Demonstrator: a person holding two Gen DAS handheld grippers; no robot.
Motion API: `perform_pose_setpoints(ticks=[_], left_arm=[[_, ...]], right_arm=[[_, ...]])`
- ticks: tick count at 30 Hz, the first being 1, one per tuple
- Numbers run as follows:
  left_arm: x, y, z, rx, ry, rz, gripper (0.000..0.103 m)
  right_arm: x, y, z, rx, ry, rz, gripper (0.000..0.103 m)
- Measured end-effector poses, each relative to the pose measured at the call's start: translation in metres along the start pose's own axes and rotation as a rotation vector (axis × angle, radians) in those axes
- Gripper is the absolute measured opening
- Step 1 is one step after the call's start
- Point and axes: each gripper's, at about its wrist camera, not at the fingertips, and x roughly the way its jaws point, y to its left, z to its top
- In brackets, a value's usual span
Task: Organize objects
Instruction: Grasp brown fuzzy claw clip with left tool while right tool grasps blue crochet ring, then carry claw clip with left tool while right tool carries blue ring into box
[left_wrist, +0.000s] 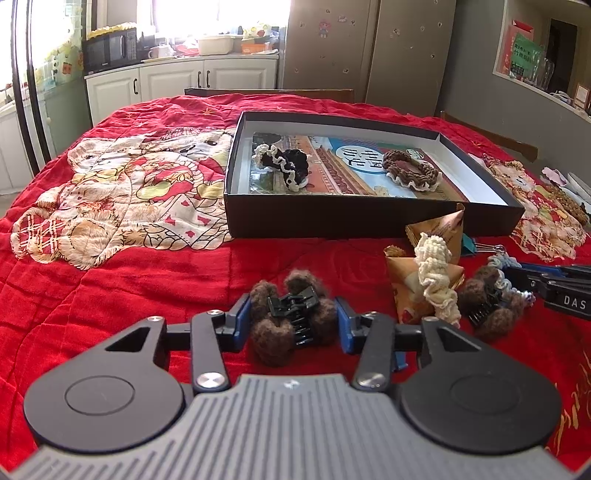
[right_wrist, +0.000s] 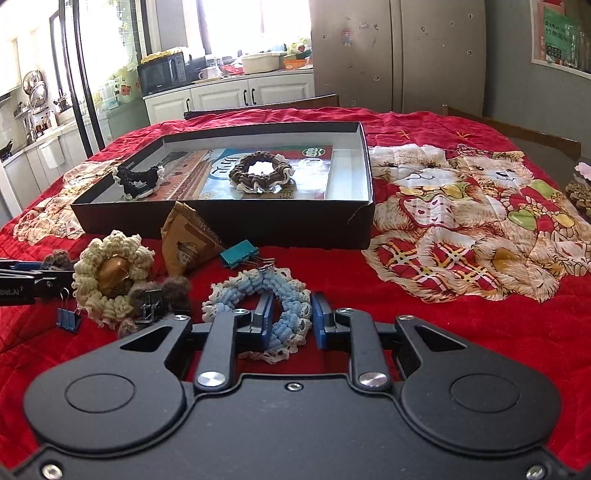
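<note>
Left wrist view, left tool (left_wrist: 293, 319) gripping brown furry hair claw (left_wrist: 291, 319), seemingly lying crosswise.

Blown-out window (left_wrist: 221, 14) backlight, sharp focus, fisheye-bent edges
</note>
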Motion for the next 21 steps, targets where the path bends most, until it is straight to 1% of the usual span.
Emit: perform_pose_setpoints(ticks=[7, 21], left_arm=[[-0.002, -0.001, 0.0, 0.002, -0.008, 0.0, 0.047], [-0.007, -0.001, 0.004, 0.006, -0.032, 0.01, 0.046]], right_arm=[[-0.002, 0.002, 0.0, -0.017, -0.002, 0.004, 0.013], [-0.014, 0.008, 0.0, -0.049, -0.035, 0.005, 0.012]])
